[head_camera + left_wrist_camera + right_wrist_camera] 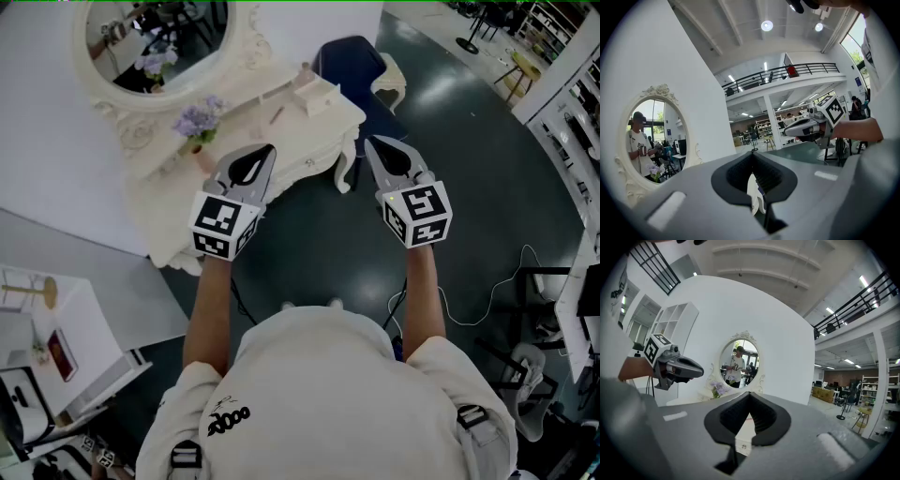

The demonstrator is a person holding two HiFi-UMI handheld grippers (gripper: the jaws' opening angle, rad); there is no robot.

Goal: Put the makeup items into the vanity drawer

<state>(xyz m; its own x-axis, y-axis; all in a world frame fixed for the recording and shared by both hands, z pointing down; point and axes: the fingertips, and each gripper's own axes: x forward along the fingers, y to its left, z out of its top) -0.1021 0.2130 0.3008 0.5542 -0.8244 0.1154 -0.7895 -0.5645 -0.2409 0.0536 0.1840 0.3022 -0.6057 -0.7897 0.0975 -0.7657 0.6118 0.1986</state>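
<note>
A cream vanity (pixel 309 141) with an oval mirror (pixel 155 42) stands ahead of me. On its top I see a vase of purple flowers (pixel 199 120), a thin stick-like item (pixel 277 114) and a small cream box (pixel 315 94). My left gripper (pixel 269 149) hangs over the vanity's front edge, shut and holding nothing. Its own view shows the jaws (pixel 752 161) meeting. My right gripper (pixel 369 142) hovers off the vanity's right corner, above the floor, also shut and empty, with its tips (pixel 749 399) together. I cannot make out the drawer's state.
A blue chair (pixel 352 56) stands behind the vanity's right end. At the lower left is a white cart (pixel 66 328). White shelving (pixel 572 122) and a cable (pixel 497 300) on the dark floor lie to the right.
</note>
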